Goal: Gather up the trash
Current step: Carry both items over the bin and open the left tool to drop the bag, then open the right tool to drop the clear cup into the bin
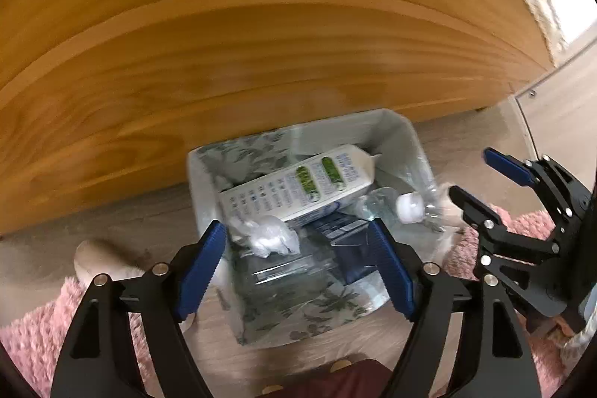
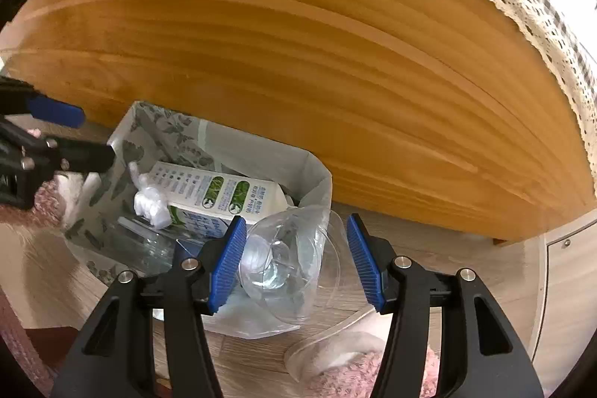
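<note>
Here we see both tools pointing steeply down over the trash bag [image 1: 261, 319] on the floor, against the wooden bed frame [image 1: 224, 55]. The left tool [image 1: 298, 271] is spread above crumpled white plastic [image 1: 265, 237] and a carton [image 1: 298, 189]. The right tool [image 2: 296, 263] pinches a clear bottle [image 2: 287, 263] at the bag's rim

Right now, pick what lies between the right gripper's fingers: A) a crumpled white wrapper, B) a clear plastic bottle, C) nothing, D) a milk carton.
B: in the right wrist view a clear plastic bottle sits between the right gripper fingers, at the bin's edge.
</note>
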A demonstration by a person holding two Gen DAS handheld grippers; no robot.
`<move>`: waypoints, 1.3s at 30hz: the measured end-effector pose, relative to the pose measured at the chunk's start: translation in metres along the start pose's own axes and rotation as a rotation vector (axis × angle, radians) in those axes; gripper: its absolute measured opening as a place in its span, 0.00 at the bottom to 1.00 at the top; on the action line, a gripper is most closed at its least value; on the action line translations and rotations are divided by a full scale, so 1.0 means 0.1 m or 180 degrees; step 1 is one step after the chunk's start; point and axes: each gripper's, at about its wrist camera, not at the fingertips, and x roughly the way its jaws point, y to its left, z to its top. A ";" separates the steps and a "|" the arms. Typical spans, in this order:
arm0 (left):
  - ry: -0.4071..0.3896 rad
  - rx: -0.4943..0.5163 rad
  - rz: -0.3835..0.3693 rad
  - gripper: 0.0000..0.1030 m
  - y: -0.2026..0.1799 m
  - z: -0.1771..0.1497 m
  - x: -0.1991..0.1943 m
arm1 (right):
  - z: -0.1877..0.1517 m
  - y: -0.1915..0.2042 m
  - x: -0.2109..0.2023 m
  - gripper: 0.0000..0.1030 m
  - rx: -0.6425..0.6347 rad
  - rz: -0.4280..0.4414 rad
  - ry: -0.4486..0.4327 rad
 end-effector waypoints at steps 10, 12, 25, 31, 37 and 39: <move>0.0170 -0.0247 0.0071 0.81 0.20 -0.06 0.09 | -0.03 0.09 0.30 0.53 -0.0134 -0.0130 0.0252; 0.0181 -0.0254 0.0056 0.81 0.20 -0.07 0.09 | -0.03 0.10 0.35 0.54 -0.0151 -0.0148 0.0271; 0.0228 -0.0245 0.0094 0.81 0.21 -0.07 0.15 | -0.07 0.08 0.52 0.65 -0.0151 -0.0130 0.0537; 0.0227 -0.0241 0.0092 0.81 0.21 -0.08 0.15 | -0.07 0.04 0.54 0.74 -0.0063 -0.0122 0.0559; 0.0241 -0.0251 0.0083 0.81 0.21 -0.08 0.15 | -0.08 0.04 0.59 0.83 0.0029 -0.0043 0.0672; 0.0247 -0.0250 0.0077 0.81 0.20 -0.08 0.16 | -0.09 0.03 0.60 0.83 0.0066 -0.0005 0.0707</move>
